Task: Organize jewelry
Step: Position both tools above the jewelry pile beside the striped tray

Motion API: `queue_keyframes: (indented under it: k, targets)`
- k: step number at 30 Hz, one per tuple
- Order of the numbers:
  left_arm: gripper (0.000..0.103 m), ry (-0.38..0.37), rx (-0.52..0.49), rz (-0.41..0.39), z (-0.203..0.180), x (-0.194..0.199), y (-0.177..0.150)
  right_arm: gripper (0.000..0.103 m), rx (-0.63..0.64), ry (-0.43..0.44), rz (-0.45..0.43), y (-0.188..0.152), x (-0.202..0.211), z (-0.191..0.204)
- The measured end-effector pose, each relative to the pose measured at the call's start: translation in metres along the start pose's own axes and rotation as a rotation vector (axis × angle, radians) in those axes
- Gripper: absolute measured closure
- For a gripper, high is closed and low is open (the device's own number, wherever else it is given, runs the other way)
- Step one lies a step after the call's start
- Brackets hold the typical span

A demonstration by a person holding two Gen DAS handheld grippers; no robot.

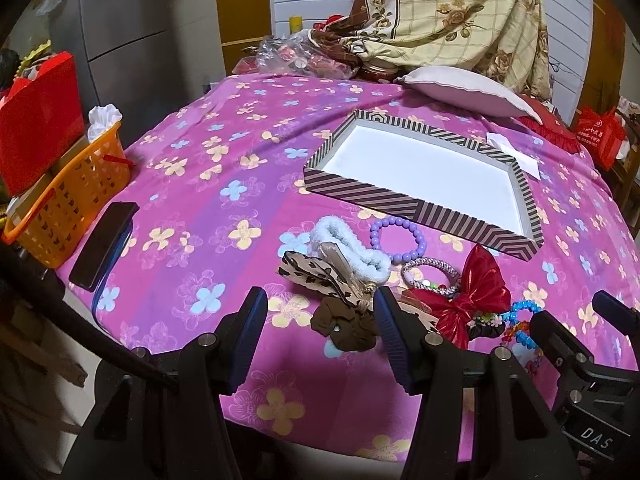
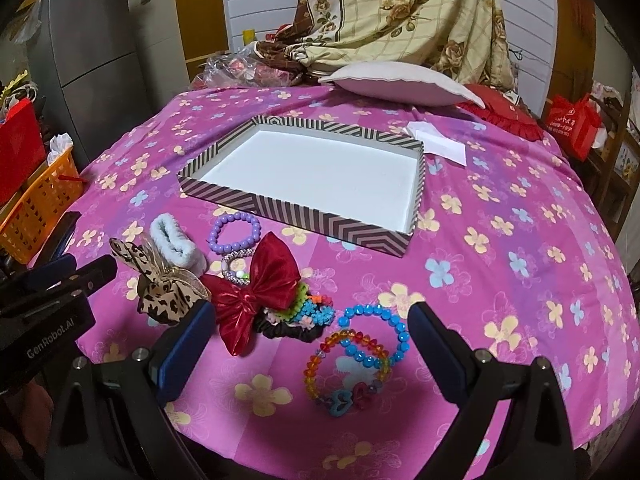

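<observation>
Pink flowered cloth [image 2: 500,240] covers the table, and the striped tray [image 2: 296,210] at centre frame has a bare white floor, so by my reading nothing is sorted yet. Every piece lies in front of it, lower centre: purple bead bracelet [image 2: 234,232], red bow [image 2: 256,292], blue bead bracelet [image 2: 376,334], leopard bow [image 1: 316,276]. Left gripper [image 1: 320,340] and right gripper [image 2: 308,348] both gape, holding nothing.

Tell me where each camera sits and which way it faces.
Left wrist: on the left gripper, facing across the table toward the striped box; its own open fingers show, with the right gripper alongside.
Right wrist: on the right gripper, above the blue bracelet, open.
Shared: box, red bow, purple bracelet.
</observation>
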State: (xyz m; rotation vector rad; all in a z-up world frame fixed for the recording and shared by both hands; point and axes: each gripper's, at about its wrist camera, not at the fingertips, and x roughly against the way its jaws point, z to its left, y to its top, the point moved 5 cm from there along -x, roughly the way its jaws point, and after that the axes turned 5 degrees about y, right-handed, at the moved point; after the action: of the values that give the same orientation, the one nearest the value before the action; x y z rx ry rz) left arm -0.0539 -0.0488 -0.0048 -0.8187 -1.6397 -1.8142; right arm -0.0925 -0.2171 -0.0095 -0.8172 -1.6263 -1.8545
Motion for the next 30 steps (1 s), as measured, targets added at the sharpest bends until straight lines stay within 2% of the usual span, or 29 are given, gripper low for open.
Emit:
queue_keyframes:
  k: [30]
  targets:
    - [0.044,-0.012,0.020,0.012,-0.0005,0.0009,-0.0067,0.004,-0.028,0.014,0.021,-0.0075,-0.0019,-0.0054]
